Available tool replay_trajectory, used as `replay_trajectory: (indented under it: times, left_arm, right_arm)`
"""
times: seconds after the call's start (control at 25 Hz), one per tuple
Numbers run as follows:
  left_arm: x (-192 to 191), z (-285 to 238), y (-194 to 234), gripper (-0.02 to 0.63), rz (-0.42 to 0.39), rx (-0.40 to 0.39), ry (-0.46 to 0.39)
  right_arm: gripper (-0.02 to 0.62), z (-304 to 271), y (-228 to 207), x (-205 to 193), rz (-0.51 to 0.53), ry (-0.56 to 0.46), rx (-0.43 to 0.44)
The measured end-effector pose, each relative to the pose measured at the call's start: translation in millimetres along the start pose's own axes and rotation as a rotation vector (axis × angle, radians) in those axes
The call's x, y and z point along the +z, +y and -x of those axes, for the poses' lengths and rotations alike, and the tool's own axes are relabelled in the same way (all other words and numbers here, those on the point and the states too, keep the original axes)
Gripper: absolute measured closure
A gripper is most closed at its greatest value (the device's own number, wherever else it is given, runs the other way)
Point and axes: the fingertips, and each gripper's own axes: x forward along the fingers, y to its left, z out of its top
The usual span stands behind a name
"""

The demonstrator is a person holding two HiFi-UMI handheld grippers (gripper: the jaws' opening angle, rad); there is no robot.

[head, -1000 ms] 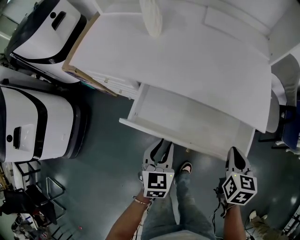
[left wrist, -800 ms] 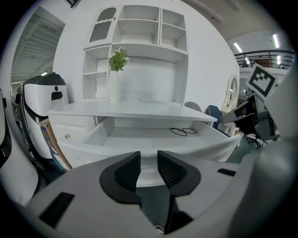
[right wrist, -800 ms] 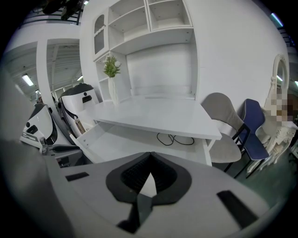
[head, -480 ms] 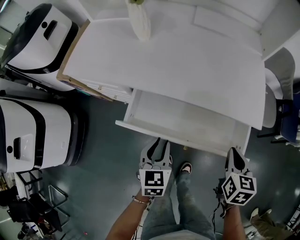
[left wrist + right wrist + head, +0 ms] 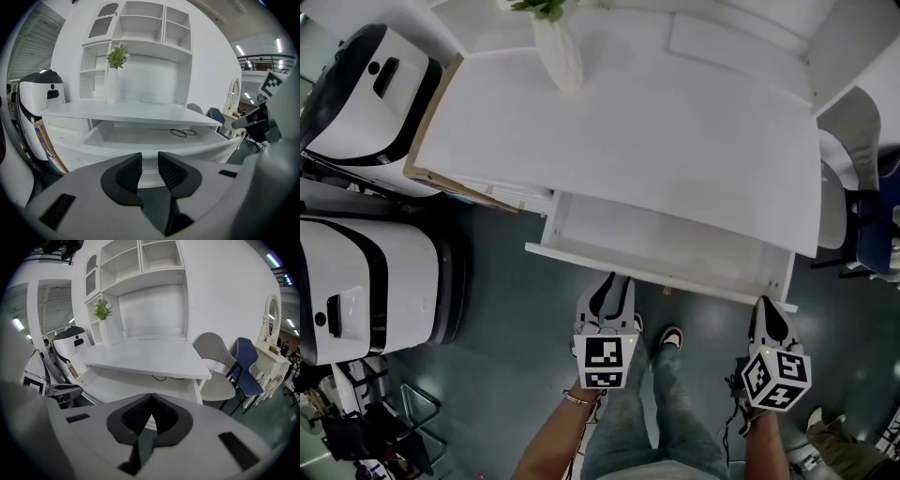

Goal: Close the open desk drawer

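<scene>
The white desk (image 5: 656,141) has its shallow drawer (image 5: 656,274) pulled partly out toward me. In the left gripper view the drawer front (image 5: 140,152) fills the space just beyond my jaws, and a black cable (image 5: 183,133) lies inside. My left gripper (image 5: 612,284) (image 5: 149,171) points at the drawer front left of its middle, jaws open by a narrow gap with nothing between them; I cannot tell whether it touches. My right gripper (image 5: 766,307) (image 5: 151,398) is shut and empty, just short of the drawer's right end (image 5: 108,385).
A white vase with a green plant (image 5: 558,47) stands at the back of the desk. Two large white machines (image 5: 366,281) (image 5: 366,84) and a cardboard sheet (image 5: 441,178) are on the left. A grey chair (image 5: 215,366) and a blue chair (image 5: 248,366) are on the right. My legs are below the drawer.
The drawer sticks out less from under the desk top than a second ago. My left gripper has gone forward with its front. The right gripper has hardly moved.
</scene>
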Motion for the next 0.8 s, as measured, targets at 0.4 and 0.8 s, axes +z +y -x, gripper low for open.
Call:
replay_trajectory:
  times: [0.4, 0.8]
  left_arm:
    - [11.2, -15.5, 2.9, 0.488, 0.003, -0.017, 0.004]
    - [20.2, -28.7, 5.3, 0.491, -0.002, -0.030, 0.006]
  right_arm:
    - [0.588, 1.6, -5.6, 4.0, -0.027, -0.005, -0.034]
    - [0.588, 6.4, -12.2, 4.3, -0.057, -0.010, -0.070]
